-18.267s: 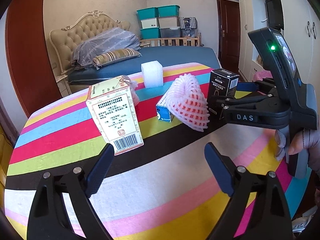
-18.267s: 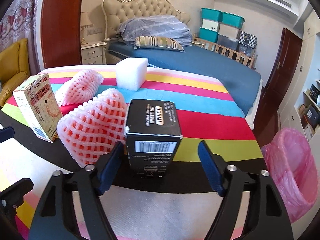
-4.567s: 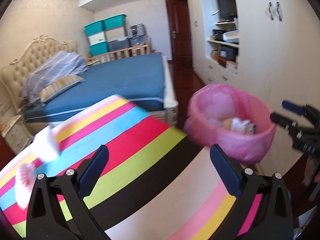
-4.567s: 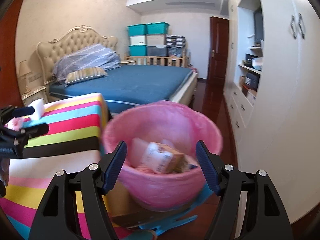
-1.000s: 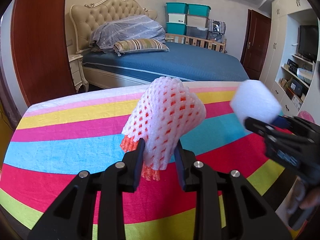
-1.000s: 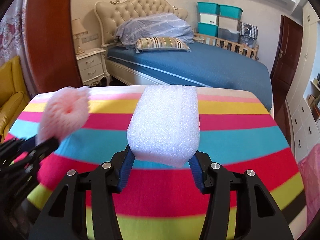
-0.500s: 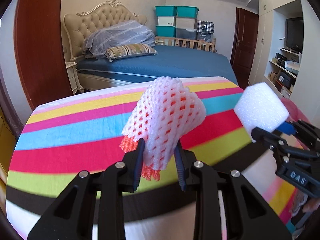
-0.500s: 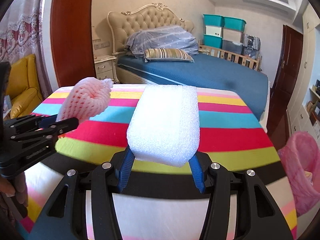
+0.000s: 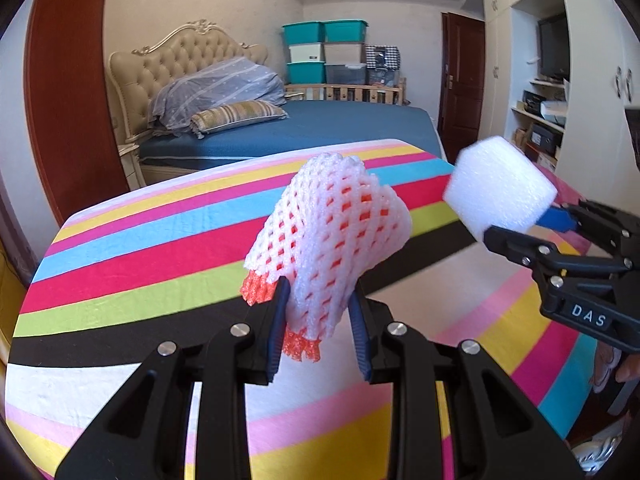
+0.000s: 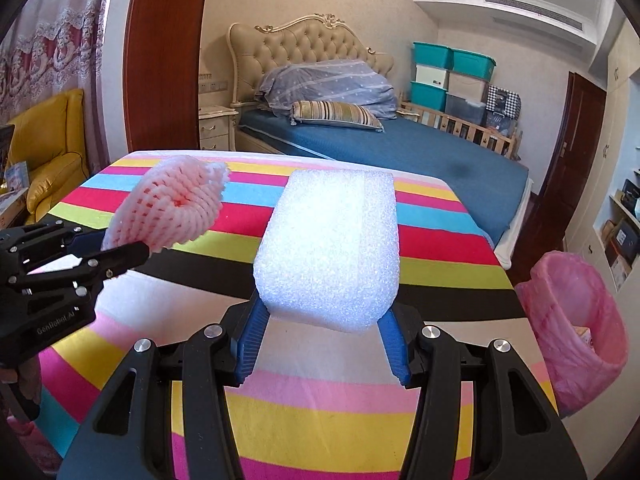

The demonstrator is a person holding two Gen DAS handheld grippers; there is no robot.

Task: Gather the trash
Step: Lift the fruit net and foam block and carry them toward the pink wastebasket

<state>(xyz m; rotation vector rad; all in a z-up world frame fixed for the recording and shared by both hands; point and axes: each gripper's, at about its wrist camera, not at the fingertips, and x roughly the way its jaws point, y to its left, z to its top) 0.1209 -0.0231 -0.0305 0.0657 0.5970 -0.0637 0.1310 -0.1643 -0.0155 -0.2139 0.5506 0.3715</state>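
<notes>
My left gripper [image 9: 318, 308] is shut on a white foam fruit net [image 9: 332, 236] with orange ends, lifted above the striped table [image 9: 140, 280]. The same net [image 10: 172, 210] shows at the left of the right wrist view, sticking out of the left gripper [image 10: 128, 250]. My right gripper [image 10: 324, 332] is shut on a white foam block [image 10: 330, 248], also held above the table. In the left wrist view that block [image 9: 498, 186] is at the right in the right gripper [image 9: 520, 228]. A pink-lined trash bin [image 10: 576, 320] stands on the floor past the table's right edge.
A bed [image 10: 400, 148] with a blue cover lies beyond the table. A yellow armchair [image 10: 44, 140] is at the left and white cupboards with shelves [image 9: 560, 80] at the right. Stacked storage boxes [image 9: 324, 52] stand by the far wall. A hand [image 9: 624, 368] holds the right gripper.
Both grippers have drawn back across the striped table toward its near side, each still holding its piece. The pink bin has come into the right wrist view.
</notes>
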